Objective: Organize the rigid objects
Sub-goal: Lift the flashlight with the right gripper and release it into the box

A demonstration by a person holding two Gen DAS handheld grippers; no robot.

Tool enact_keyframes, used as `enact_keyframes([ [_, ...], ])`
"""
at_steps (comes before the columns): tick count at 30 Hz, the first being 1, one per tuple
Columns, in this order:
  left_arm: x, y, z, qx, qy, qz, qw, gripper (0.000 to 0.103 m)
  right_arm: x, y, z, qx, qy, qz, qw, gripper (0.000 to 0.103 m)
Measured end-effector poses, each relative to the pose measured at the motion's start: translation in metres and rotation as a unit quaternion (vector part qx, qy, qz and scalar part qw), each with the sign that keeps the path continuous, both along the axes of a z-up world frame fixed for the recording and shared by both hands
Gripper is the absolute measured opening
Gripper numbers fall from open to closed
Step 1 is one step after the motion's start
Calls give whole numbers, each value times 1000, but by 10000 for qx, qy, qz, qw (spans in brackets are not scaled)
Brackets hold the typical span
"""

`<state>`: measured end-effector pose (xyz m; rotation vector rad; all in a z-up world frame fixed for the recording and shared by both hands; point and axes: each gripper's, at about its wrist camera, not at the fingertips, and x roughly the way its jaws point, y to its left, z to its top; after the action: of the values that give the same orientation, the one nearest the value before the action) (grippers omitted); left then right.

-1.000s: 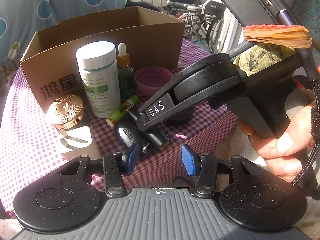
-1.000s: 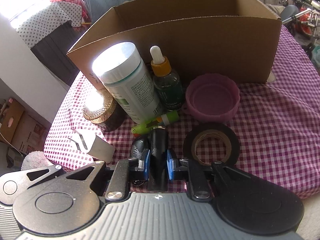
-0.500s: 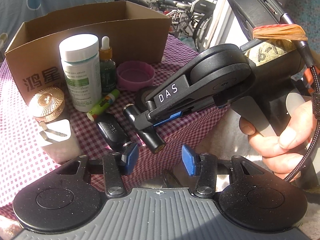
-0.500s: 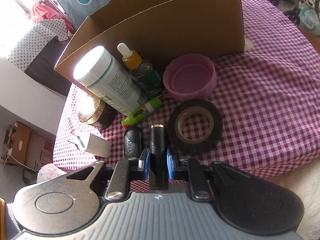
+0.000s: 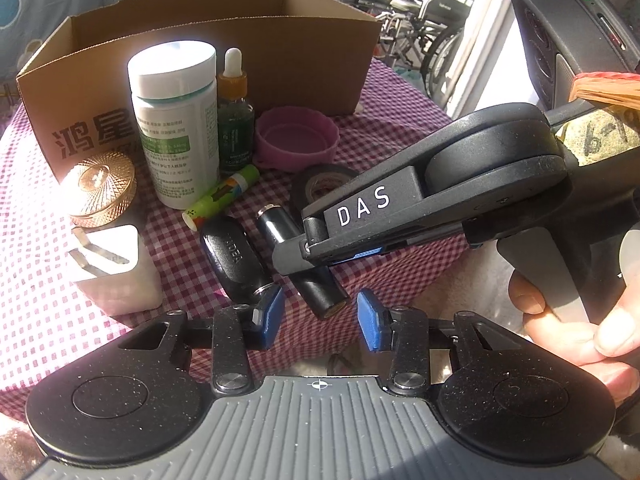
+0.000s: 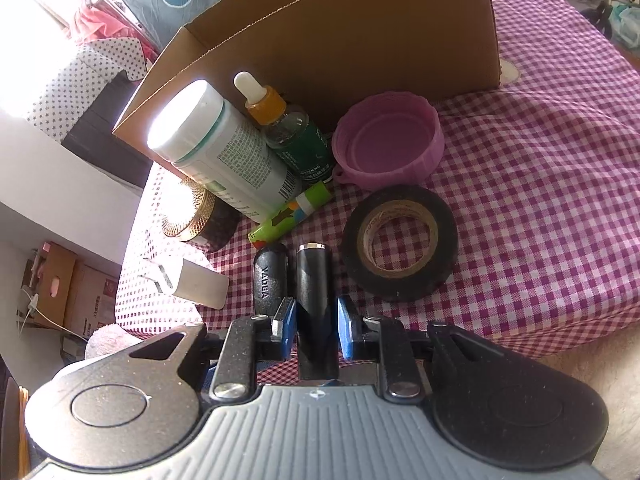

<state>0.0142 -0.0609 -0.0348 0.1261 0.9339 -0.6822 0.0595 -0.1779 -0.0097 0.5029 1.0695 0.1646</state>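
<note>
My right gripper (image 6: 316, 322) is shut on a black cylinder (image 6: 314, 280), which also shows in the left wrist view (image 5: 316, 288) held just above the checked cloth. My left gripper (image 5: 318, 314) is open and empty near the table's front edge, just in front of the cylinder's end. A black oval case (image 6: 270, 280) lies to the left of the cylinder. A black tape roll (image 6: 400, 240) lies to its right. Behind stand a white bottle (image 5: 176, 120), a green dropper bottle (image 5: 235, 120), a pink lid (image 5: 296, 142) and a green tube (image 5: 222, 196).
An open cardboard box (image 5: 200, 40) stands at the back of the purple checked table (image 6: 540, 200). A gold lidded jar (image 5: 102, 186) and a white plug adapter (image 5: 116, 268) sit at the left. The table edge is close to both grippers. Wheelchairs stand beyond the table.
My right gripper, shut on the black cylinder, has tilted and lifted it slightly off the cloth. My left gripper has shifted its view a little and stays open.
</note>
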Motion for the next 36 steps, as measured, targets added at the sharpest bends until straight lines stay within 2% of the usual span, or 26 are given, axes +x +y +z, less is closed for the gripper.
enact_keyframes([
  [3,-1,-2,1,25,-35,-15,10000,40,-3,-5,0,186,28,-51,9998,23],
  [7,-1,-7,-2,116,-49,3,9999,40,-9,-16,-6,722,119,-190,9971,23],
  [14,-11,-10,6,100,-224,-42,9997,40,-28,-24,1,1064,-51,-335,9937,23],
  [18,-21,-6,25,17,-466,-92,9989,40,-42,-27,22,1120,-354,-348,9925,23],
  [24,-25,12,85,-164,-1214,27,9925,40,-47,-20,82,1289,-1149,-150,9849,23],
  [27,-11,24,114,-189,-1481,205,9886,40,-28,-5,116,1346,-1564,75,9785,23],
  [30,18,37,138,-189,-1591,399,9863,41,5,10,141,1419,-1756,281,9738,23],
  [33,58,43,149,-138,-1449,565,9877,41,52,21,152,1502,-1638,403,9742,23],
  [36,103,47,149,-185,-1144,660,9911,41,103,26,151,1520,-1308,403,9789,23],
])
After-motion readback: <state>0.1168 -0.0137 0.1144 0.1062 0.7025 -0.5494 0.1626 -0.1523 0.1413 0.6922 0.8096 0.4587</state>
